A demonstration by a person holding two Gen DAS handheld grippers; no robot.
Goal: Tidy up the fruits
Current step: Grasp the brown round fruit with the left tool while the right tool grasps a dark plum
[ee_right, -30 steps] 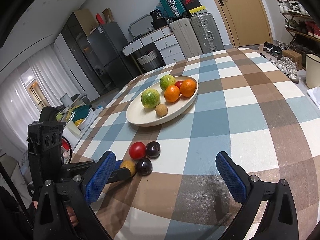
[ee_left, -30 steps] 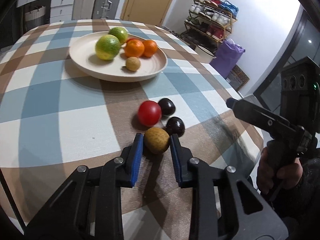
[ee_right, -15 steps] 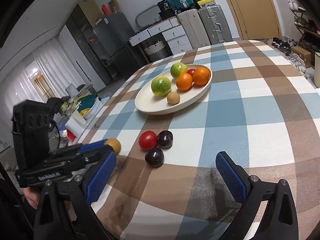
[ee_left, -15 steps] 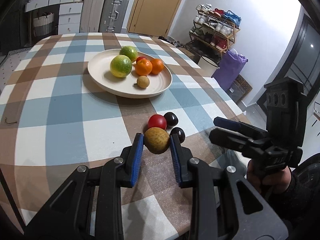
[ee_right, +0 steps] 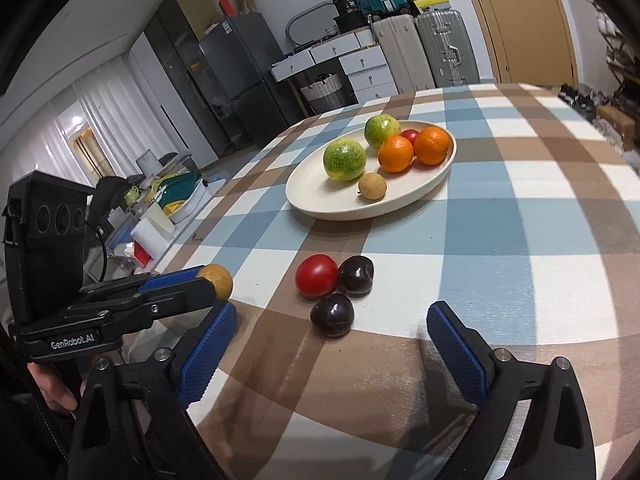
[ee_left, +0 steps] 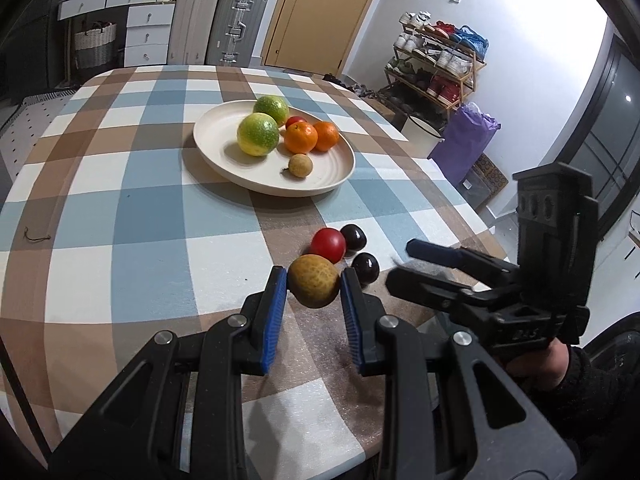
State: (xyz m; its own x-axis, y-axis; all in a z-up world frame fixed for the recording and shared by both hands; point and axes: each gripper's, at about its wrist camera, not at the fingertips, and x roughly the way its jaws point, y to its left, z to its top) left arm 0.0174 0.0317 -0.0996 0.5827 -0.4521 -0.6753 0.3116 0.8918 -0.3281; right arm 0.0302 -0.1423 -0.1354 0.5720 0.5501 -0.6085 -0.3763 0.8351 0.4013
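My left gripper (ee_left: 314, 286) is shut on a tan round fruit (ee_left: 313, 286) and holds it lifted off the checked tablecloth; the fruit (ee_right: 218, 280) also shows at the left gripper's tip in the right wrist view. On the cloth lie a red tomato (ee_right: 317, 274) and two dark plums (ee_right: 356, 275) (ee_right: 333, 314). My right gripper (ee_right: 332, 320) hovers just before the nearer plum, jaws wide and closing, pads not touching it. A cream plate (ee_right: 400, 204) farther back holds two green citrus, two oranges, a small red fruit and a small tan fruit.
The table's near edge runs just under both grippers. Suitcases (ee_left: 236, 26), white drawers (ee_left: 148, 28) and a door stand behind the table. A shoe rack (ee_left: 436, 68) and a purple bag (ee_left: 466, 140) sit at the right. A cluttered side counter (ee_right: 168, 204) is at the left.
My left gripper has lifted the tan fruit off the cloth and drawn back from the tomato and plums. My right gripper has moved in toward the nearer plum and its jaws have narrowed slightly.
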